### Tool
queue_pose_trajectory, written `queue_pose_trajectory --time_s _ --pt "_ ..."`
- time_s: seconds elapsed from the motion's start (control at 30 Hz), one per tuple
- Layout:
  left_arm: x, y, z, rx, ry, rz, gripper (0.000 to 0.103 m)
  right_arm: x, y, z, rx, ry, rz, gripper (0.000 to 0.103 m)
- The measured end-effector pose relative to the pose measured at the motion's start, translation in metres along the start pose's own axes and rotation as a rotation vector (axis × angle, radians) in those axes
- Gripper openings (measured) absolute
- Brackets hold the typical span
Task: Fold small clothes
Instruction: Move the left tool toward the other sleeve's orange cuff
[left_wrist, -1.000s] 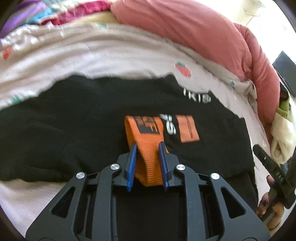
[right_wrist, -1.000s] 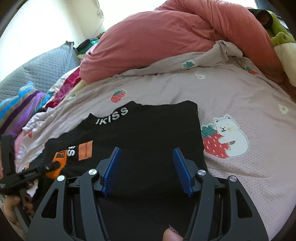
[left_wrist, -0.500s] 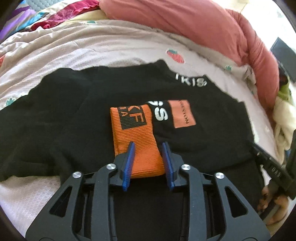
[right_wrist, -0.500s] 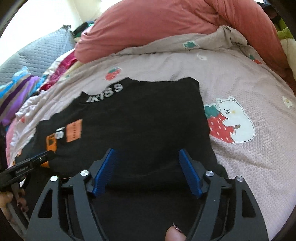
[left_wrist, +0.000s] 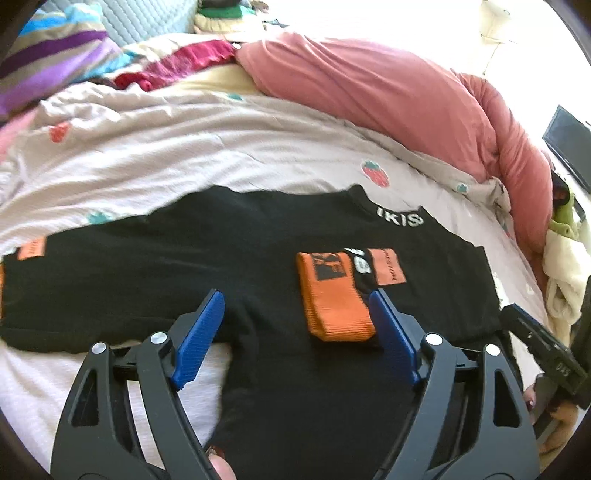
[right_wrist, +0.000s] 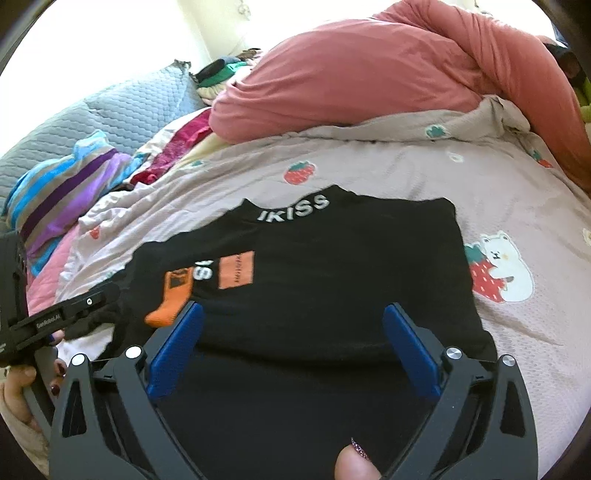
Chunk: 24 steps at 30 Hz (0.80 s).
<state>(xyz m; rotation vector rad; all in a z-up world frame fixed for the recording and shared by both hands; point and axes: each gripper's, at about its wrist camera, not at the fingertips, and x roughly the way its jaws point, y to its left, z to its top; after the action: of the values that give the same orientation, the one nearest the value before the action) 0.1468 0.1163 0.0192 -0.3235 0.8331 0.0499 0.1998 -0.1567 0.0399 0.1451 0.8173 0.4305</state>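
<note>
Where right view stops, second orange cuff (left_wrist: 31, 253).

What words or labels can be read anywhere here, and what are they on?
"IKISS": white letters on the black top's collar.
"GenRoboLAI", roughly: small white print on the left gripper, hard to make out.
Orange patch on the chest: print too blurred to read.
Orange cuff: black block design, unreadable.
</note>
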Motion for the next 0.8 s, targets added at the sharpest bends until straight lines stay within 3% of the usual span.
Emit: queue_pose_trajectory --time_s 0.07,0.1,0.8 --pt "-0.009 0.008 -0.001 -0.008 -0.023 0.020 0.089 0.001 0.007 0.001 -0.008 -0.002 0.007 0.097" --pt "-0.014 0.013 -0.002 -0.011 -0.038 0.038 0.090 0.001 0.010 0.001 -0.011 -0.004 0.009 0.097" --pt "-0.057 0.082 -0.006 -0.139 -0.120 0.136 0.093 0.011 0.109 0.007 -0.187 -0.008 0.119 0.098"
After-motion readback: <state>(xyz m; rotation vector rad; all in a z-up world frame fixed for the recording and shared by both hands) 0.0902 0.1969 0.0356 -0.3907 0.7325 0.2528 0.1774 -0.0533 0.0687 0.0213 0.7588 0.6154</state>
